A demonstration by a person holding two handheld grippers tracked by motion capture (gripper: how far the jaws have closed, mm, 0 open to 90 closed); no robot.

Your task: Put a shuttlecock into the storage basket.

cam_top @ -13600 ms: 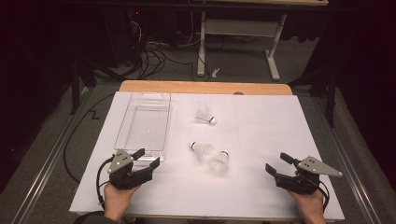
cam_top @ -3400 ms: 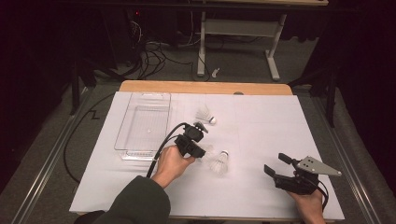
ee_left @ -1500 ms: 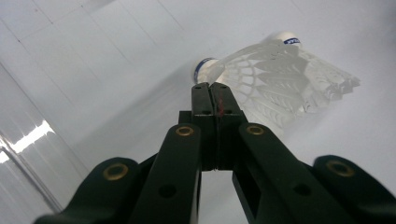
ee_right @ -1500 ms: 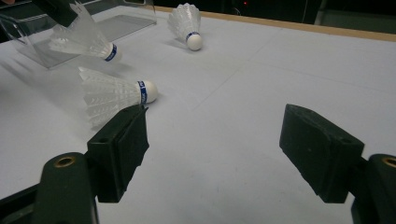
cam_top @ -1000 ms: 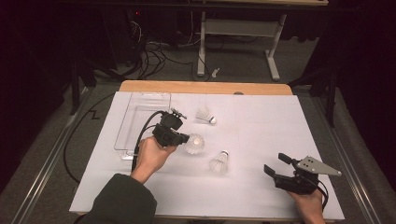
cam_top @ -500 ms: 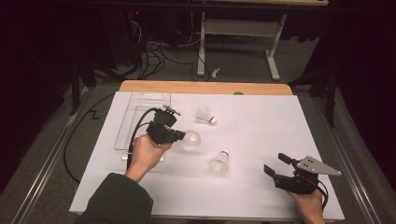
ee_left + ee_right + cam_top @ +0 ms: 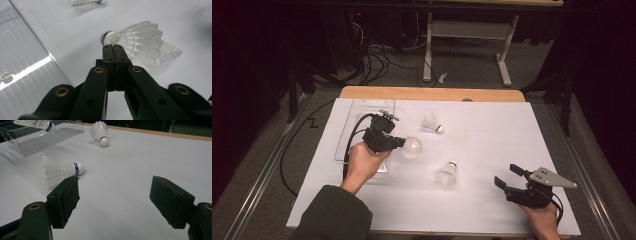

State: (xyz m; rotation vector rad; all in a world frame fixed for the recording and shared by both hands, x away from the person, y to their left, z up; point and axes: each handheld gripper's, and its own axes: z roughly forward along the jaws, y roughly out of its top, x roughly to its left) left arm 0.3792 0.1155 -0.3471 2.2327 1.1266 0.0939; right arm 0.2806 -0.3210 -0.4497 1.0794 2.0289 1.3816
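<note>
From above, the left gripper hangs over the white bench, its fingers pressed tight on the feather skirt of a shuttlecock that sticks out at its three o'clock. A clear tray lies just at the gripper's nine o'clock. A second shuttlecock lies at the held one's one o'clock, and a third shuttlecock at its five o'clock. The right gripper sits low at four o'clock on the bench, fingers spread wide and empty.

In the left gripper view, the two black fingers meet with no gap, pinching the edge of the feathers; the cork tip points to eleven o'clock. The tray lies at nine o'clock.

In the right gripper view, the fingers stand far apart with bare bench between them. The third shuttlecock lies at ten o'clock of the left finger, apart from it.
</note>
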